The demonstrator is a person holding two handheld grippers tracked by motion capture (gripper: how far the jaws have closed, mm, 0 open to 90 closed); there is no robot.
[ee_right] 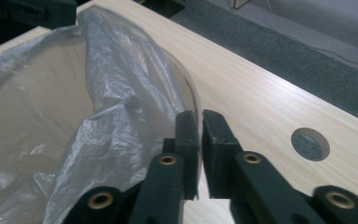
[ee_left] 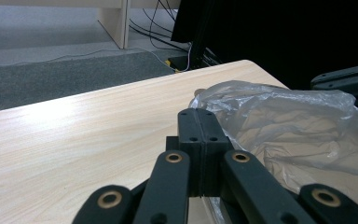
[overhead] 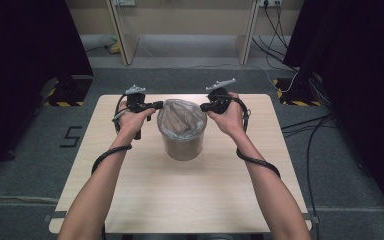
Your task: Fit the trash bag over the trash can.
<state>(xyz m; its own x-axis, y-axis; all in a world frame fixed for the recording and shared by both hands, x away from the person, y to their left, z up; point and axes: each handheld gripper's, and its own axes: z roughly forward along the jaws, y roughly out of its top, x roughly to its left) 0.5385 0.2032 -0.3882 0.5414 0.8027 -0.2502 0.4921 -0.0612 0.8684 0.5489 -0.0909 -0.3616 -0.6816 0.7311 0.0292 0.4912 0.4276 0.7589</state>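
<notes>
A: Left gripper [ee_left: 199, 122] status?
B: Jaws pressed together. It sits at the left rim of the bin [overhead: 182, 142]; I can't tell whether any of the plastic liner [ee_left: 279, 121] is caught between them.
A: Right gripper [ee_right: 199, 120]?
B: Jaws narrow, a thin gap left. The bin's clear rim runs up through that gap, liner bunched just to their inner side. It straddles the right rim; a firm clamp isn't visible.
A: Bin location?
B: On the table [overhead: 180, 200], upright, toward the far edge, about midway between the left and right edges. Crumpled brown paper inside the liner.
A: Anything else?
B: A round hole [ee_right: 310, 143] in the tabletop near the right gripper. Cables [overhead: 310, 145] on the floor by the right edge.
</notes>
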